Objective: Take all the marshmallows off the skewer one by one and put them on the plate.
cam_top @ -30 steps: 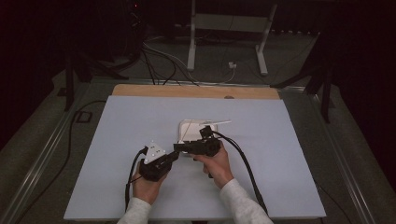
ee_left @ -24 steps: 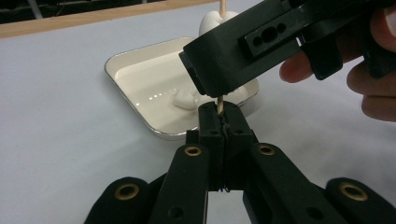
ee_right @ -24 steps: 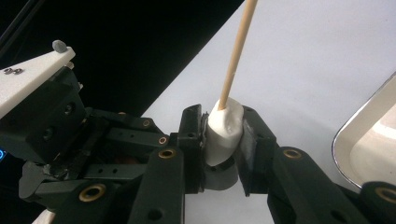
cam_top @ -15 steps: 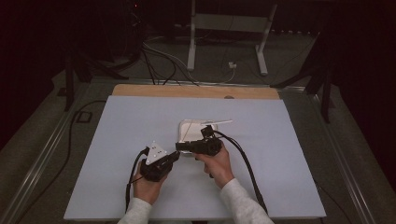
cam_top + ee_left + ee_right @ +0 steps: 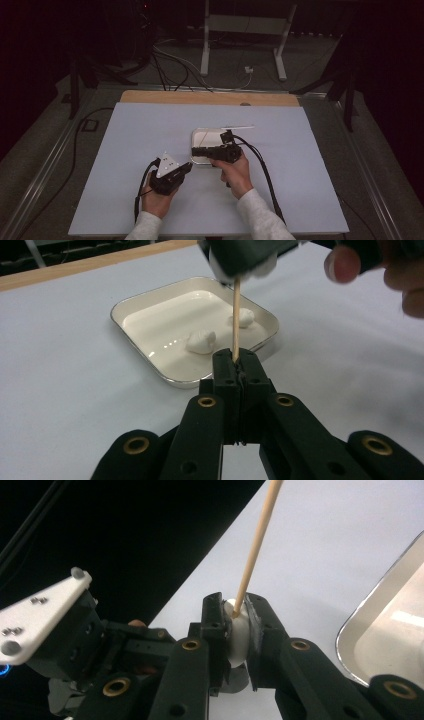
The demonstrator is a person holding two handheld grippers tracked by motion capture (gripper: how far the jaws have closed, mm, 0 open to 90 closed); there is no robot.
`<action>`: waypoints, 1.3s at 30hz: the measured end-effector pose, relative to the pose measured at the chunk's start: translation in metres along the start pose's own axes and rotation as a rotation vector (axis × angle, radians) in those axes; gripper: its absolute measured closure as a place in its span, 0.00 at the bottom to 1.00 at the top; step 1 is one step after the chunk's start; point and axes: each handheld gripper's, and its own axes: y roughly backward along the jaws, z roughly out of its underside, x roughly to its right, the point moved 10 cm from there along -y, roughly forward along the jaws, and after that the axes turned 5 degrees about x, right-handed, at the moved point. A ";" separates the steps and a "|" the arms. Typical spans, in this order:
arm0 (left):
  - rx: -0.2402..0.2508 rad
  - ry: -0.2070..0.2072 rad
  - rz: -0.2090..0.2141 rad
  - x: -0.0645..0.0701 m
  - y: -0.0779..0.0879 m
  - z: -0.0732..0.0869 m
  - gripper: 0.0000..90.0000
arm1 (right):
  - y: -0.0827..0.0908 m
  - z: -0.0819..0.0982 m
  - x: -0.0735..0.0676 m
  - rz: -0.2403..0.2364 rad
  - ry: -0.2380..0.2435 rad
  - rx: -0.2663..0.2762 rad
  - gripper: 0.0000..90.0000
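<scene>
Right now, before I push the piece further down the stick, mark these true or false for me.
1. The left gripper is shut on the wooden skewer. True.
2. The right gripper holds a white marshmallow with the skewer entering it. True.
3. The white tray holds four marshmallows. False: two lie in it.
4. The tray stands on the bare wooden strip. False: it stands on the pale blue table cover.
5. The right gripper's fingers stand wide apart with nothing between them. False: they clamp the marshmallow.
</scene>
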 end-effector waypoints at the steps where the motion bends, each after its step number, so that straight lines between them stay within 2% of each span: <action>1: -0.018 -0.015 -0.010 -0.001 -0.001 0.003 1.00 | 0.002 -0.002 0.001 0.003 -0.005 0.012 0.90; 3: -0.022 -0.007 -0.004 -0.001 -0.001 0.008 1.00 | 0.013 -0.016 0.004 0.009 -0.031 0.074 0.91; 4: -0.007 -0.003 0.011 0.001 0.000 0.006 1.00 | 0.019 -0.023 0.006 0.006 -0.042 0.092 0.91; 6: -0.010 -0.038 0.014 0.005 -0.001 0.003 1.00 | 0.026 -0.026 0.008 0.018 -0.027 0.081 0.91; 9: -0.008 -0.033 0.026 0.007 -0.004 0.003 1.00 | 0.030 -0.028 0.009 0.031 -0.014 0.079 0.91; 13: -0.002 -0.029 0.025 0.005 -0.002 0.004 1.00 | 0.030 -0.029 0.012 0.028 -0.029 0.085 0.91; 34: -0.033 -0.097 -0.003 0.001 -0.001 0.011 1.00 | 0.040 -0.045 0.021 0.053 -0.056 0.137 0.91; 35: -0.068 -0.114 -0.026 -0.002 -0.002 0.017 1.00 | 0.043 -0.047 0.021 0.053 -0.061 0.148 0.91; 36: -0.095 -0.124 -0.038 -0.005 -0.001 0.025 1.00 | 0.050 -0.055 0.024 0.061 -0.065 0.203 0.92; 37: -0.087 -0.087 -0.029 -0.007 0.000 0.028 1.00 | 0.063 -0.066 0.026 0.049 -0.090 0.261 0.92; 38: -0.064 -0.060 -0.029 -0.010 0.003 0.025 1.00 | 0.075 -0.076 0.028 0.050 -0.092 0.292 0.92; 39: -0.041 -0.038 -0.025 -0.012 0.005 0.020 1.00 | 0.086 -0.081 0.030 0.077 -0.073 0.302 0.91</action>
